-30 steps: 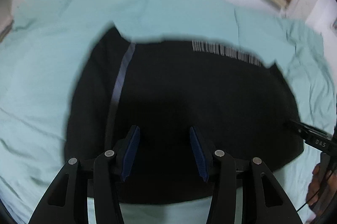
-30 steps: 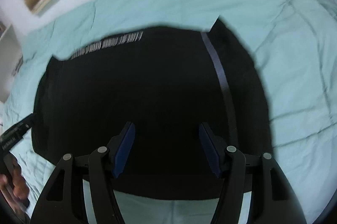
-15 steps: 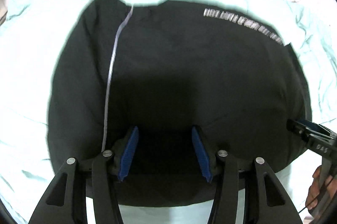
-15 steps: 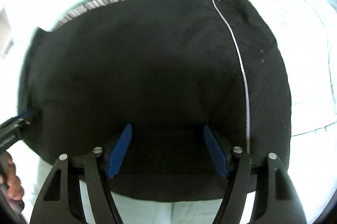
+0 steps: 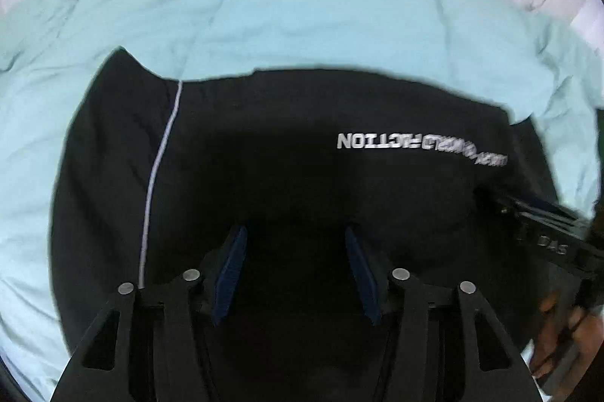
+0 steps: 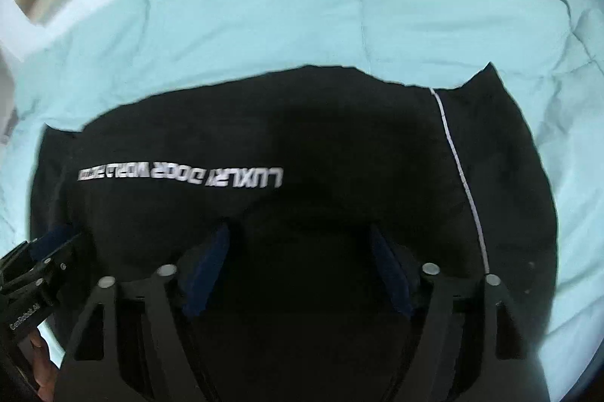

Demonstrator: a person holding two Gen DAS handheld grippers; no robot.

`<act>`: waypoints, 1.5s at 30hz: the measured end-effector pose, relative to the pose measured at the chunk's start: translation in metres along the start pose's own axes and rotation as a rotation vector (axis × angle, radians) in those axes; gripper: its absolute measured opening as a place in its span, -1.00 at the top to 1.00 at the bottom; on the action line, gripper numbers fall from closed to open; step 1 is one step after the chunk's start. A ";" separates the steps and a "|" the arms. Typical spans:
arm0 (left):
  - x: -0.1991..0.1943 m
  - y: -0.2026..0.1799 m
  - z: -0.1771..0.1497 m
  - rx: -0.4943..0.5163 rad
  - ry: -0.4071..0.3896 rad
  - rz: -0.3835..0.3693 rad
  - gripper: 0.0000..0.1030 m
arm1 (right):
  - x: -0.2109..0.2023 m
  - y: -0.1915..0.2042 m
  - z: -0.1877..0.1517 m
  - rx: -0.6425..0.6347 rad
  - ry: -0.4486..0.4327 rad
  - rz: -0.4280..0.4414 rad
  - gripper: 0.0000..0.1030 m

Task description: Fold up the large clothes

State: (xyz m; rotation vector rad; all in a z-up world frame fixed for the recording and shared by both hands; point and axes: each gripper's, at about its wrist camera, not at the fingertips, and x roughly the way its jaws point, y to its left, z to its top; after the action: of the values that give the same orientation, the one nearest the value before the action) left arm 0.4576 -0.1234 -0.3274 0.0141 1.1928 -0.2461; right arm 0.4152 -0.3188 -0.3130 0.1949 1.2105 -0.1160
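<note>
Two grippers hang over one black garment [image 5: 287, 145] that lies flat on the bed [image 5: 264, 9], which has a light green cover. On the garment there is white lettering [image 5: 419, 147] and a thin white stripe [image 5: 158, 171] near its left side; a second stripe [image 6: 458, 171] runs near its right side. The left gripper [image 5: 296, 273] stands above the near part of the garment, on the lettering's near side, and its jaws have just been opening; they are about half open, and nothing is between the pads [image 5: 230, 273]. The right gripper [image 6: 298, 270] also stands above the near part and its jaws have just been opening wider; they are wide open and also hold nothing. Each gripper shows at the edge of the other's view, with a hand [image 5: 562, 330] behind it. I judge that one fold is laid down and both grippers have released the cloth, because the garment already looks short and wide. The next move probably calls for taking two corners or one edge, both jaws closing on the cloth together, so that the next fold stays even and does not wrinkle.
</note>
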 end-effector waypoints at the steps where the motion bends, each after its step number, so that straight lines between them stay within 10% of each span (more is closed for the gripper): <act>1: 0.005 -0.001 0.001 0.007 0.003 0.012 -0.13 | 0.007 0.001 -0.001 -0.013 0.003 -0.013 -0.62; 14: -0.044 0.015 -0.019 -0.017 -0.080 -0.020 -0.17 | -0.032 -0.018 -0.023 0.009 -0.056 0.100 -0.68; 34: -0.091 0.156 -0.070 -0.274 -0.120 0.021 -0.17 | -0.078 -0.155 -0.067 0.215 -0.100 0.023 -0.68; 45: -0.043 0.176 -0.041 -0.327 -0.043 -0.251 -0.28 | -0.037 -0.155 -0.054 0.164 -0.010 0.103 -0.73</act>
State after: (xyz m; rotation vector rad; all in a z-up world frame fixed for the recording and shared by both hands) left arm 0.4401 0.0619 -0.3240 -0.4267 1.1797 -0.2667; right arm 0.3228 -0.4593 -0.3105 0.3989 1.1793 -0.1258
